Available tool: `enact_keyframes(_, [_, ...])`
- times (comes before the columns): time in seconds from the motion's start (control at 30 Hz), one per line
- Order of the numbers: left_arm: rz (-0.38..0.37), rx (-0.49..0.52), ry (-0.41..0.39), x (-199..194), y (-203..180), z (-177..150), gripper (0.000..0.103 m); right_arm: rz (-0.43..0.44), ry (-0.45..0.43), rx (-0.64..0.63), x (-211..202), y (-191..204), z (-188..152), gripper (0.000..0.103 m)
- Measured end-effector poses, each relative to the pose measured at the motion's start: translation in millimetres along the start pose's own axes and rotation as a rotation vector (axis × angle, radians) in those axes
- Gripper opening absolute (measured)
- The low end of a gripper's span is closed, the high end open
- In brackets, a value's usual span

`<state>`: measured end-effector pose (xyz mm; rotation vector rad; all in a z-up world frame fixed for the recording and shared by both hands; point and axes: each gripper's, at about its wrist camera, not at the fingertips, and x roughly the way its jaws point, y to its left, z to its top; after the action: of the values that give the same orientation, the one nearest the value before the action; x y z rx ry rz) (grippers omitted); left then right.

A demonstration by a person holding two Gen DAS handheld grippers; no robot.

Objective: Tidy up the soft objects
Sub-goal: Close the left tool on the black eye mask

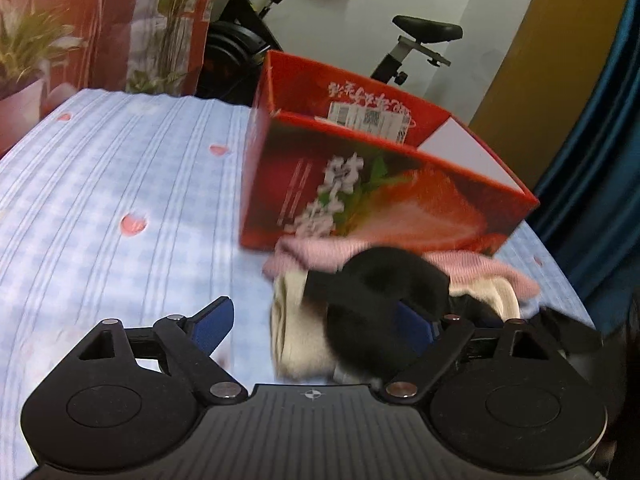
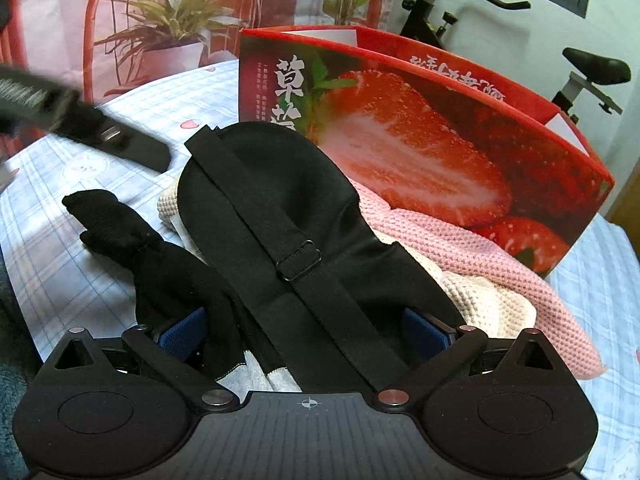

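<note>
A black sleep mask point(image 2: 288, 200) with an elastic strap lies on a pile of a cream knitted cloth point(image 2: 480, 296) and a pink knitted cloth point(image 2: 460, 236), just in front of the open red strawberry box point(image 2: 440, 128). My right gripper point(image 2: 304, 332) stands wide open, the near end of the mask lying loose between its blue pads point(image 2: 420, 332). A knotted black sock point(image 2: 152, 260) drapes over its left finger. My left gripper point(image 1: 314, 322) is open at the pile's left edge. The mask point(image 1: 380, 300) overlaps its right pad point(image 1: 414, 320), and its left pad is bare.
The blue checked bedsheet point(image 1: 120, 184) with pink hearts stretches to the left of the box point(image 1: 360, 184). An exercise bike point(image 1: 424, 36) and a wall hanging with printed plants point(image 2: 168, 20) stand behind the bed. A blue curtain point(image 1: 600, 160) hangs at the right.
</note>
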<state>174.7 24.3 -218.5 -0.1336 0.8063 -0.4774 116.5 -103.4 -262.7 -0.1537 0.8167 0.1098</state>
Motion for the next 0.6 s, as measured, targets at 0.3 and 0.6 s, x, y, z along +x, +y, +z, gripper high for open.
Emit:
enact_keyframes(0.3, [-0.079, 0.022, 0.043, 33, -21, 18, 0.071, 0.013, -0.011, -0.006, -2, -2, -3, 0.102])
enact_keyframes(0.6, [-0.080, 0.057, 0.009, 2, -27, 8, 0.044, 0.013, -0.001, -0.013, -1, -2, 0, 0.102])
